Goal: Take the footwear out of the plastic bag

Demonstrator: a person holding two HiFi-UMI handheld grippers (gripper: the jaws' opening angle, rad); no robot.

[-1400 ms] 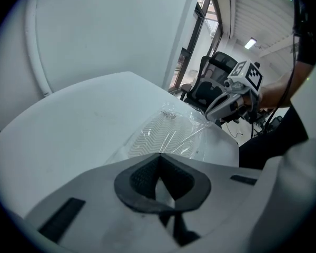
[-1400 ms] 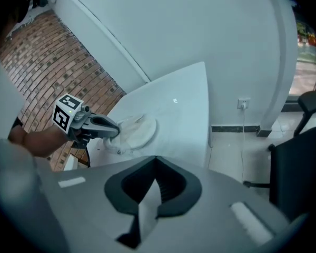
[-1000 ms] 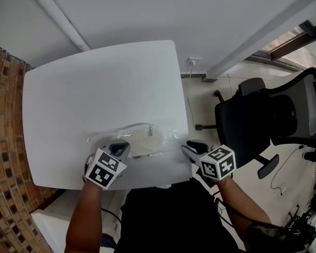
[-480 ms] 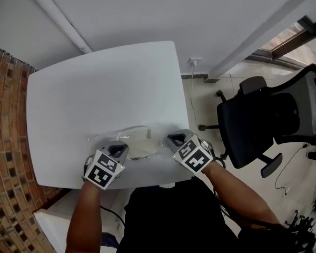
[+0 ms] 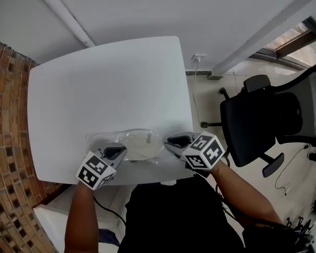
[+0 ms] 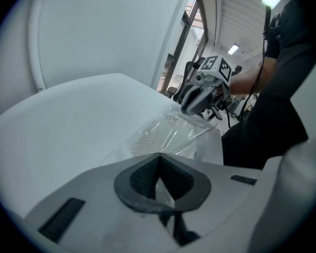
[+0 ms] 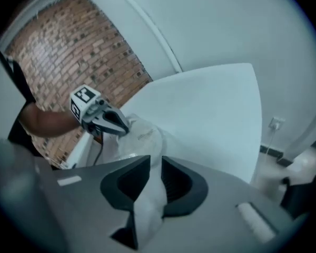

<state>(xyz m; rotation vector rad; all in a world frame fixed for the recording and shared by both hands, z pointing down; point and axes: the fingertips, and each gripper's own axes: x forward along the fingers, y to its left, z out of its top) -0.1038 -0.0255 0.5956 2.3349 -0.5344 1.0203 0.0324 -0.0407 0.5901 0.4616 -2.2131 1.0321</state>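
While left claw [image 5: 117, 151] pinches plastic bag [image 5: 142, 144], right claw [image 5: 174, 140] just opening narrowly, bag between.

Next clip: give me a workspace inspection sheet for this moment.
Surface: white table, holding only the bag.
Job's things: plastic bag at the near edge; footwear inside it, not yet out.
Clutter: nothing seen.
Grippers: left gripper shut on the bag's film; right gripper, fingers have just been opening and stand slightly apart, film between them.
Cables: cable hanging from a wall socket.
Surroundings: office chair to the right, brick wall to the left.
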